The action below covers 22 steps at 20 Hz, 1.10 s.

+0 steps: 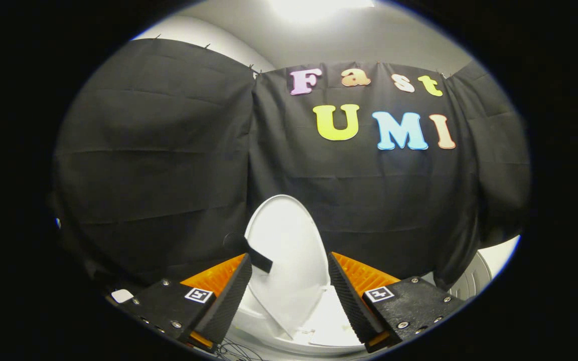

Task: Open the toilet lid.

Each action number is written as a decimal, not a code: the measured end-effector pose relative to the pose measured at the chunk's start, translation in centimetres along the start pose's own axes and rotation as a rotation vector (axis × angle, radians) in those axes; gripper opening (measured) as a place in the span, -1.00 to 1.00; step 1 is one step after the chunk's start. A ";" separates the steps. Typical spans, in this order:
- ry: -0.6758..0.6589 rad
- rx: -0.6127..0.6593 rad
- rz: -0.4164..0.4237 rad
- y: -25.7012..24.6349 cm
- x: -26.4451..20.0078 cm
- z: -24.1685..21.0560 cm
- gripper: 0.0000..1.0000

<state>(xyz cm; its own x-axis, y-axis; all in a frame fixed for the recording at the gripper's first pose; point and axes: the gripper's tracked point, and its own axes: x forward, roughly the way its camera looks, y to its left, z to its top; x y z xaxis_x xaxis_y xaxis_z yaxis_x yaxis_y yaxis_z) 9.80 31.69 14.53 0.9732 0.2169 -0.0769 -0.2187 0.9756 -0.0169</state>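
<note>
The white toilet lid [286, 250] stands raised, nearly upright, just ahead of my fingers and between them, leaning toward the black cloth wall behind. A short black strap or tab [258, 258] sticks out from its left edge, close to my left finger. Below the lid, the white toilet seat and rim [319, 328] show between the fingers. My gripper [289, 296] is open, one finger on each side of the lid's lower part, with a wide gap and neither finger pressing on it.
Black cloth [168, 175] walls the booth behind and on both sides of the toilet. A white ribbed object [472, 278] stands at the right beyond my right finger. Thin cables [234, 348] lie below the toilet rim near my left finger.
</note>
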 end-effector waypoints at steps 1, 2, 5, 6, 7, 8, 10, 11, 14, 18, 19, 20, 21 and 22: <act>-0.011 0.000 -0.017 -1.4 -0.6 0.7 0.89; -0.023 0.001 -0.034 -2.8 -1.2 1.3 0.88; -0.042 0.022 -0.077 -6.5 -2.8 2.1 0.88; -0.047 0.028 -0.092 -7.6 -3.5 2.5 0.88; -0.055 0.031 -0.102 -8.7 -4.2 2.9 0.88; -0.072 0.033 -0.110 -9.7 -4.8 3.5 0.88; -0.094 0.041 -0.123 -11.3 -5.6 4.5 0.88; -0.098 0.047 -0.128 -12.2 -6.0 4.7 0.88; -0.122 0.035 -0.152 -14.8 -7.5 5.7 0.88; -0.114 0.036 -0.191 -18.0 -9.3 4.5 0.88; -0.109 0.040 -0.198 -18.7 -9.6 4.2 0.88; -0.102 0.044 -0.208 -19.5 -9.9 3.8 0.88; -0.089 0.056 -0.217 -20.3 -10.2 3.0 0.88; -0.081 0.076 -0.218 -20.8 -10.4 2.5 0.88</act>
<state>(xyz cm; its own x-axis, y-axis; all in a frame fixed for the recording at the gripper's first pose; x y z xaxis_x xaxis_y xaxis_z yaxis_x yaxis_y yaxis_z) 4.40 9.18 18.15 1.0000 0.0003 0.0005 -0.0004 0.9987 0.0507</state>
